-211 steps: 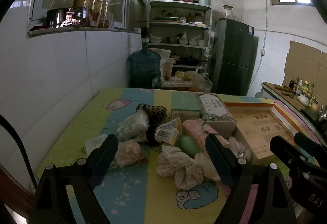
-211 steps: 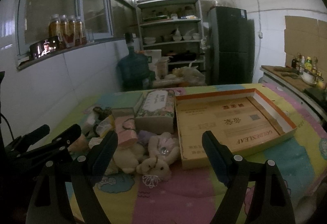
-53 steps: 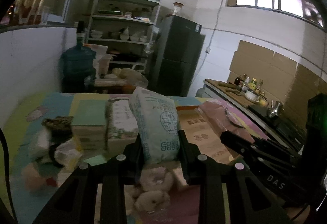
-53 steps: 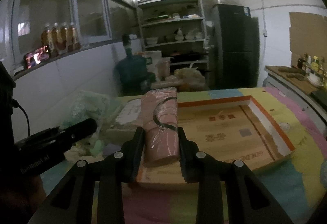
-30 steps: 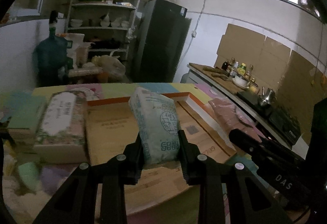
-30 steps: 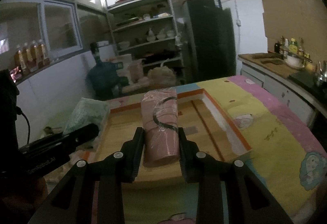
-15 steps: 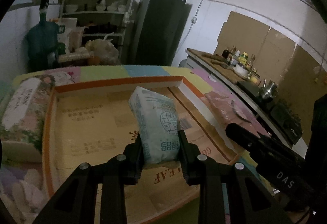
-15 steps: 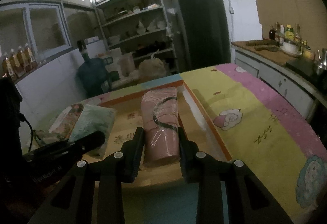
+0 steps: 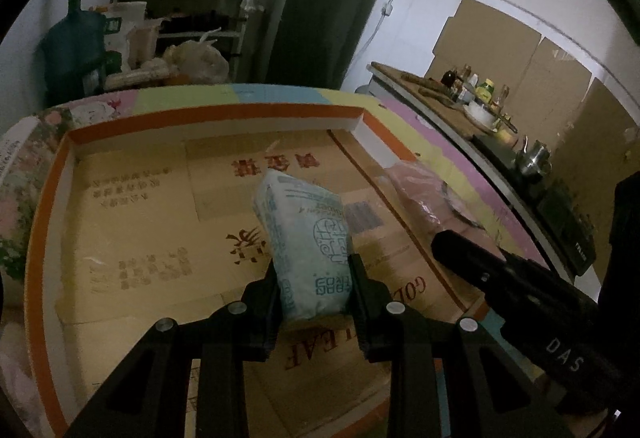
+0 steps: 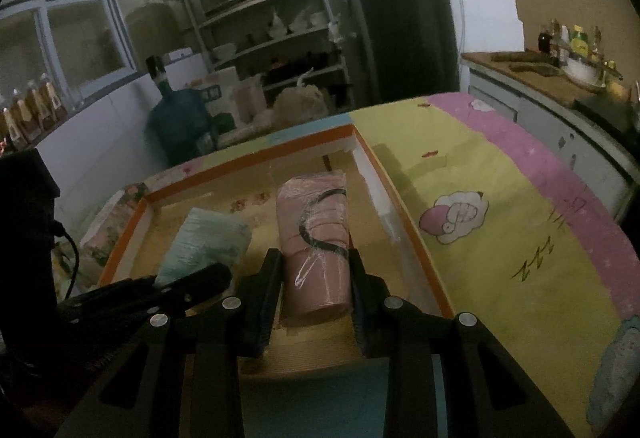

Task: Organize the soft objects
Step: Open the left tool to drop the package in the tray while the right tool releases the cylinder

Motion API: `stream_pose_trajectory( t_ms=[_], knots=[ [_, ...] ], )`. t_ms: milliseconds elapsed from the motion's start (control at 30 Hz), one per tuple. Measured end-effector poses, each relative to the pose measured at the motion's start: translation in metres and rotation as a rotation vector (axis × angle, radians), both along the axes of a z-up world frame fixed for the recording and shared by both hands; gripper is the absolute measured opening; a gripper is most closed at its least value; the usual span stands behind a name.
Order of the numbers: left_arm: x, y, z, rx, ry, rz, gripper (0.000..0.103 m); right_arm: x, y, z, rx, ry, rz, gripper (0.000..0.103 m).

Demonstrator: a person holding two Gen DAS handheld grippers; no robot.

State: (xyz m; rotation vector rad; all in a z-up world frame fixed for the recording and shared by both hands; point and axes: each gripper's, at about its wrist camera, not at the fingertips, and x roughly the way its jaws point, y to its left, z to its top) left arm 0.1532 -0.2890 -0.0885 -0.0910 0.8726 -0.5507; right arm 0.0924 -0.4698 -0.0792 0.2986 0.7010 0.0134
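Note:
My left gripper (image 9: 314, 284) is shut on a pale blue-green soft pack (image 9: 306, 234) and holds it over the floor of the shallow orange-rimmed cardboard box (image 9: 120, 238). My right gripper (image 10: 314, 278) is shut on a pink plastic-wrapped soft pack (image 10: 314, 238) with a black curved mark, held over the box's right half (image 10: 396, 230). In the right wrist view the blue-green pack (image 10: 204, 242) sits to the left of the pink one. In the left wrist view the pink pack (image 9: 424, 198) and the right gripper's black arm (image 9: 520, 302) show at right.
A floral tissue box (image 9: 20, 178) lies left of the cardboard box. The colourful sheet (image 10: 500, 230) spreads to the right. A counter with bottles (image 10: 560, 66), a dark fridge (image 10: 400, 22), shelves and a water jug (image 10: 180, 122) stand behind.
Both grippers have moved forward and down with their packs, from above the box's near edge to low over its floor. Both stay shut.

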Motion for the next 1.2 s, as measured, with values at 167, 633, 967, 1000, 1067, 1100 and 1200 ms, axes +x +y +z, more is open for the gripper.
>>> stream_pose_trajectory(
  t_ms=[167,633,967,1000,1067,1100,1200],
  knots=[
    [0.003,0.000,-0.002,-0.003,0.011,0.000,0.033,0.006,0.002,-0.006,0.009,0.028,0.018,0.032],
    [-0.002,0.001,0.005,0.056,-0.052,0.038,0.065,0.003,-0.001,-0.003,-0.019,0.014,-0.003,0.049],
    [-0.012,0.009,0.020,0.064,-0.139,0.055,0.083,-0.012,-0.007,0.006,0.012,-0.022,-0.028,0.049],
    [-0.014,0.012,0.022,0.061,-0.148,0.059,0.083,-0.014,-0.007,0.007,0.015,-0.028,-0.029,0.049],
    [-0.017,0.016,0.026,0.054,-0.162,0.064,0.084,-0.017,-0.006,0.009,0.017,-0.036,-0.029,0.049],
    [-0.019,0.018,0.030,0.051,-0.180,0.067,0.084,-0.019,-0.005,0.010,0.018,-0.039,-0.028,0.049],
    [-0.026,0.028,0.039,0.060,-0.219,0.070,0.087,-0.021,-0.002,0.012,0.010,-0.042,-0.028,0.050]
  ],
)
